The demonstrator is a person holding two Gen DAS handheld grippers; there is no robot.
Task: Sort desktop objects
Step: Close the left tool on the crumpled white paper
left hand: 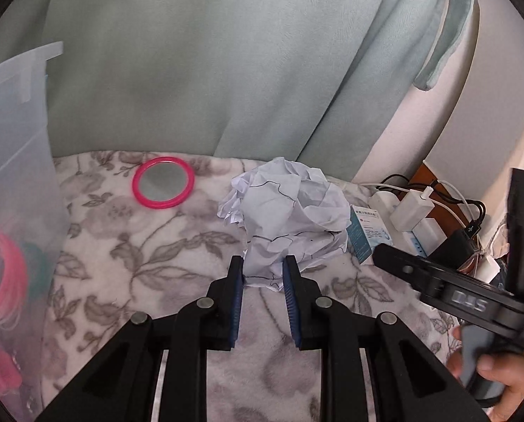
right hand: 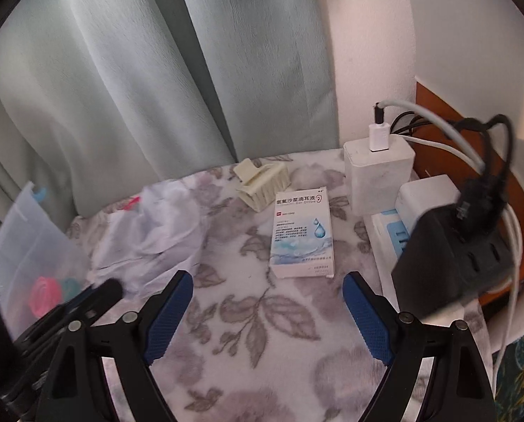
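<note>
A crumpled white paper ball [left hand: 286, 218] lies on the floral blanket [left hand: 138, 263]. My left gripper [left hand: 263, 267] is shut on its lower edge, with the paper pinched between the blue pads. In the right wrist view the paper ball [right hand: 149, 232] is blurred at left. My right gripper [right hand: 267, 276] stands wide open just short of a white and blue ear-drops box [right hand: 302, 232], which lies flat between and beyond the fingertips. The box [left hand: 365, 235] also shows behind the paper. A round pink-framed mirror [left hand: 163, 183] lies at the back left.
A translucent bin [left hand: 12, 176] at the left holds pink rings [left hand: 1, 281]. A cream plastic piece [right hand: 263, 186] sits behind the box. White chargers [right hand: 378, 179], a black adapter [right hand: 452, 256] and cables crowd the right edge. A pale green curtain [left hand: 209, 70] hangs behind. A hand [left hand: 501, 376] holds the right gripper.
</note>
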